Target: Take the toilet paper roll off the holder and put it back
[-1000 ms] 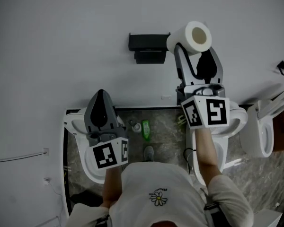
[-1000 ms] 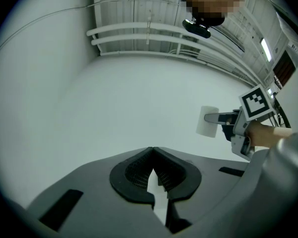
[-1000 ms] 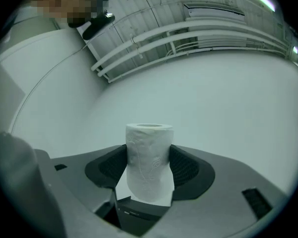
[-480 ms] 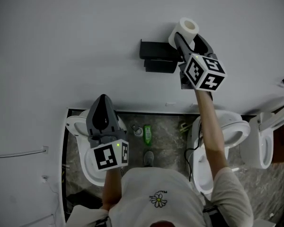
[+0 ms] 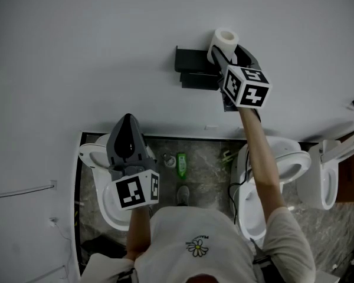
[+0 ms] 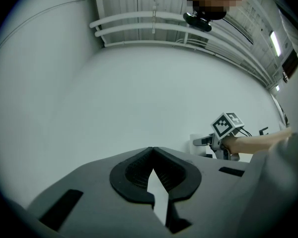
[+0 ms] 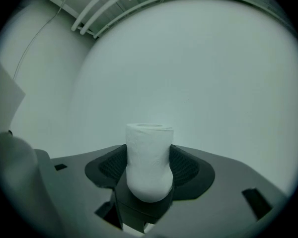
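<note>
A white toilet paper roll (image 5: 223, 41) is squeezed between the jaws of my right gripper (image 5: 227, 49), held up against the white wall just right of the black holder (image 5: 194, 66). In the right gripper view the roll (image 7: 148, 160) stands upright between the black pads, pinched at its lower part. My left gripper (image 5: 125, 135) hangs low at the left with its jaws closed on nothing. In the left gripper view its pads (image 6: 134, 170) meet at the tip, and the right gripper's marker cube (image 6: 227, 125) shows far off by the wall.
Several white toilets stand on the marbled floor (image 5: 206, 164) below, one (image 5: 100, 175) under my left gripper and one (image 5: 277, 170) under my right arm. A green bottle (image 5: 182, 164) lies on the floor between them. A plain white wall (image 5: 76, 58) fills the upper view.
My right gripper has carried the roll up and away from me toward the wall, ending beside the black holder. The left gripper has stayed in place.
</note>
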### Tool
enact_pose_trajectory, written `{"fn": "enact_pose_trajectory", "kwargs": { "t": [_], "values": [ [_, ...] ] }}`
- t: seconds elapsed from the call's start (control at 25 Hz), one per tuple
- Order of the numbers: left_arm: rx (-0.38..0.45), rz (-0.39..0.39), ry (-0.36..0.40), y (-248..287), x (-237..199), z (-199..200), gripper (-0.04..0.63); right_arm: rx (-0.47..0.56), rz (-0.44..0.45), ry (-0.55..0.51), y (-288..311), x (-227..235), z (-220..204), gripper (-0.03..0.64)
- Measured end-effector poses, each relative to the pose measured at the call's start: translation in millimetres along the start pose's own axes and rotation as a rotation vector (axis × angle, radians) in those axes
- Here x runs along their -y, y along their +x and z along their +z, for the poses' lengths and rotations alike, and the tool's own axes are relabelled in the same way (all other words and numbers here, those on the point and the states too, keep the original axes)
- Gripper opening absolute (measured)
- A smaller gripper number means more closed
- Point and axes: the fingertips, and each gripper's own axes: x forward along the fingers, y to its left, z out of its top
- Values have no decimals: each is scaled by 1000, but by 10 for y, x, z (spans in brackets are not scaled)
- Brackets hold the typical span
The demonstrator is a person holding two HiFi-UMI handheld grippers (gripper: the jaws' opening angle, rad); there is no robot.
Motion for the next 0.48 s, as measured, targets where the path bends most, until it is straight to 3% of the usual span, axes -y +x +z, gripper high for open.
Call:
{"fn": "enact_pose_trajectory", "kwargs": {
  "t": [0.48],
  "values": [
    [-23, 5, -5, 8, -6, -84, 17, -32, 0, -38, 70, -12, -128, 268]
  ]
}}
